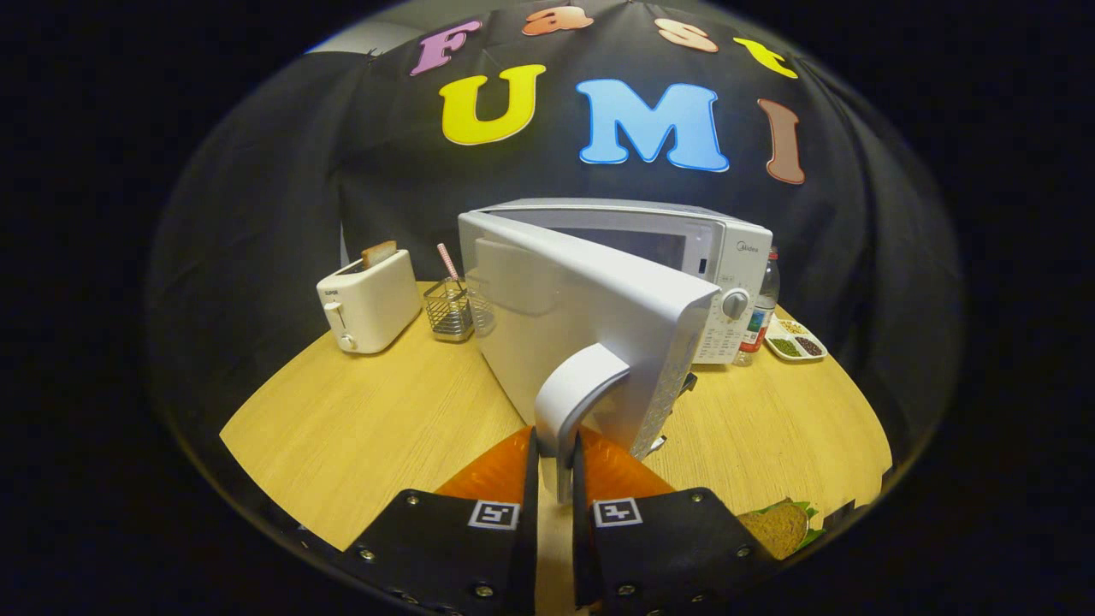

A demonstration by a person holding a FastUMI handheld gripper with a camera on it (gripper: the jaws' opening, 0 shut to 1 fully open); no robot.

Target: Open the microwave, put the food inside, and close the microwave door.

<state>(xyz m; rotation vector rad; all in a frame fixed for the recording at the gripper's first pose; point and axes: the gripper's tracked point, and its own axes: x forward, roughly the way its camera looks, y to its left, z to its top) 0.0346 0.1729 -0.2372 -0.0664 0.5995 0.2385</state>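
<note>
Gripper [556,466] pinching door handle [575,400]; microwave [650,282] door [582,329] swung open. Sandwich [780,526] on bench [342,428] beside gripper. Toaster [369,301] holds toast [379,253]; wire caddy [449,310] holds straw [448,261].

microwave [633,257]: white, grey window
door handle [571,402]: white
toaster [369,299]: cream
table [359,428]: pale wood grain
basket [448,310]: silver wire
straw [447,261]: pink-white stripes
bottle [760,318]: clear, red-green label
tray [796,340]: white, green and brown fillings
sandwich [780,526]: brown bread, green leaf

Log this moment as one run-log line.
phase: opening | gripper: shut on door handle | microwave door: swung open | food: on table
</note>
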